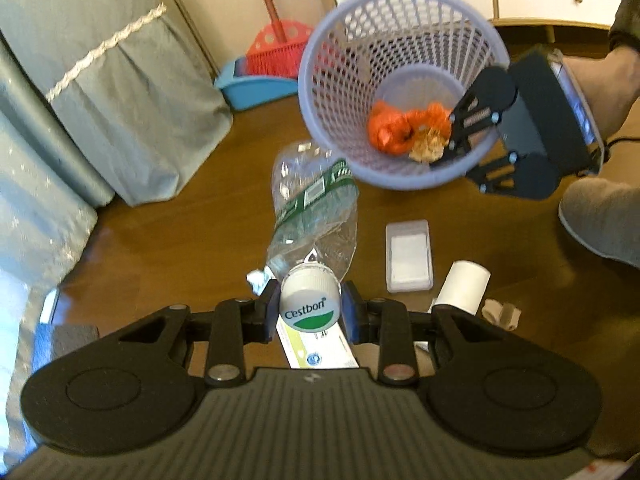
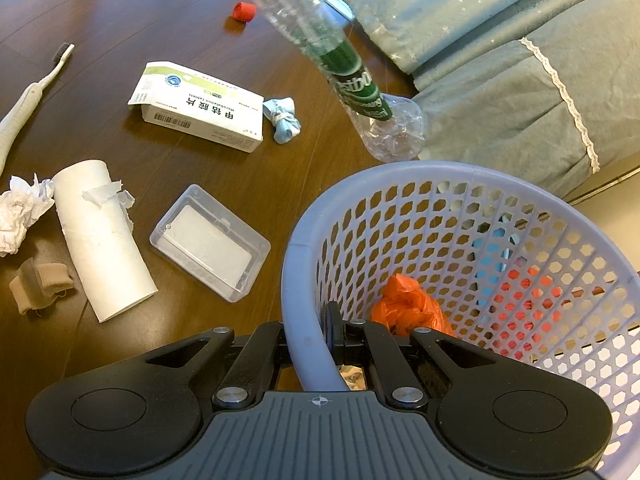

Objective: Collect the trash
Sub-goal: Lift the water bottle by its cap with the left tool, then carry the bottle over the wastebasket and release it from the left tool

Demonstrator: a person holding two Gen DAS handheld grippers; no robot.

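My left gripper (image 1: pixel 310 310) is shut on the white cap of a crushed clear plastic bottle (image 1: pixel 314 216) with a green label, held up off the brown floor and pointing toward the basket. The same bottle (image 2: pixel 344 76) hangs in the air just beyond the basket rim in the right wrist view. My right gripper (image 2: pixel 310 340) is shut on the near rim of the lilac mesh basket (image 2: pixel 308 264), tilting it. The basket (image 1: pixel 320 40) holds an orange plastic bag (image 1: pixel 400 126) and some crumpled scraps. The right gripper (image 1: pixel 456 152) also shows at the basket's edge in the left wrist view.
On the floor lie a medicine box (image 2: pixel 200 114), a clear plastic case (image 2: pixel 210 242), a cardboard tube (image 2: pixel 100 240), crumpled tissue (image 2: pixel 20 212), a blue wad (image 2: pixel 284 120), a red cap (image 2: pixel 244 11) and a toothbrush (image 2: pixel 32 92). A blue-grey bedskirt (image 1: pixel 100 100), a red broom (image 1: pixel 280 48) and a slippered foot (image 1: pixel 600 220) border the area.
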